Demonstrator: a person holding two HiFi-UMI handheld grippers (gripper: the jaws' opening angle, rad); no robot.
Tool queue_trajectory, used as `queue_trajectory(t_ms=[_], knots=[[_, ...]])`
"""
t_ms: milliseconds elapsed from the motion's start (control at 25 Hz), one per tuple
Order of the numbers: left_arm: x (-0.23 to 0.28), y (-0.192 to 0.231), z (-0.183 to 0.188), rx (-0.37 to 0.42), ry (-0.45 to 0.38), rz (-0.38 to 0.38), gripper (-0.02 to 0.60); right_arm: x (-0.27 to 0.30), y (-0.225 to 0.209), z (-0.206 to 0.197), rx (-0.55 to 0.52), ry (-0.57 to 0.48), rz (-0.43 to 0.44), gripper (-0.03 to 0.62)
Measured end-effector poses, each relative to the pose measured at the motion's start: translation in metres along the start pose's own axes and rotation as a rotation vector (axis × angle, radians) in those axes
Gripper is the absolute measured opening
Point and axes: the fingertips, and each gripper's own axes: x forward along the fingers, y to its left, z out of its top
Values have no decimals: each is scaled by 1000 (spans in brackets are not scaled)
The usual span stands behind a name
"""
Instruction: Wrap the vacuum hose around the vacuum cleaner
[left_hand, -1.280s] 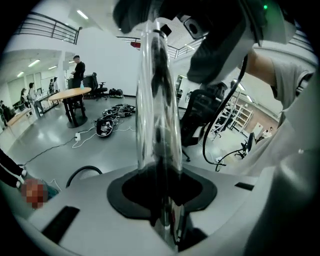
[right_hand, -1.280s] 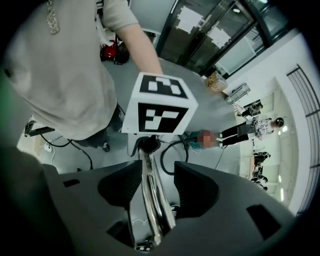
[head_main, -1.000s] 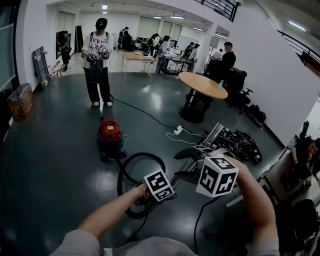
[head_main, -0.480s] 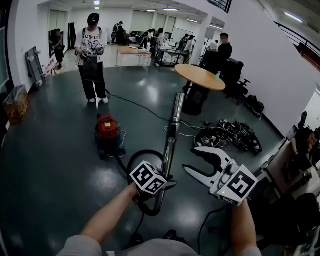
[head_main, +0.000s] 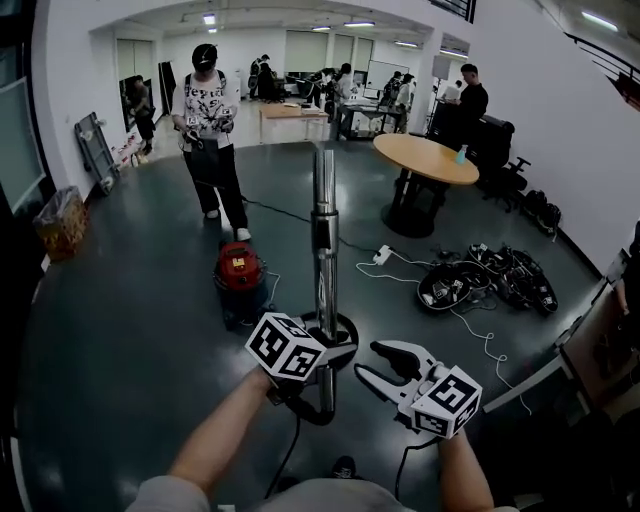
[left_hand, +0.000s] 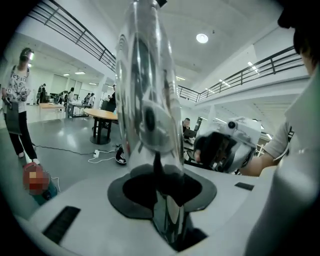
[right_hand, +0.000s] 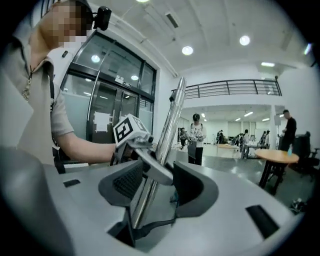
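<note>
Chrome metal vacuum tube (head_main: 324, 230) stands upright, clamped in the left gripper (head_main: 324, 356). The right gripper (head_main: 368, 360) beside it gapes wide, empty. The red canister vacuum cleaner (head_main: 240, 276) sits beyond.

Glossy floor (head_main: 130, 330) — red vacuum cleaner (head_main: 240, 275), cables (head_main: 480, 285)

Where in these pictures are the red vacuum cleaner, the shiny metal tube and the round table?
red vacuum cleaner (head_main: 239, 267), head view, its red lid.
metal tube (head_main: 325, 230), head view, middle of its upright length.
round table (head_main: 425, 160), head view, bare wooden top.
</note>
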Motion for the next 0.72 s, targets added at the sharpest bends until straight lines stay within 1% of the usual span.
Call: queue_trajectory(t_ms=[240, 440, 520, 560, 640, 720], knots=[[14, 12, 29, -18, -41, 59, 130, 18, -16, -53, 159, 24, 108, 195], [27, 22, 50, -42, -76, 107, 130, 36, -32, -85, 279, 20, 160, 196], [32, 25, 59, -53, -90, 125, 130, 43, -38, -96, 331, 11, 178, 227], [35, 26, 64, -58, -97, 132, 130, 47, -42, -99, 352, 5, 184, 227], [40, 28, 75, -69, -116, 142, 130, 54, -50, -101, 372, -8, 194, 227], [45, 29, 84, -82, -142, 152, 130, 61, -55, -104, 368, -16, 209, 227]])
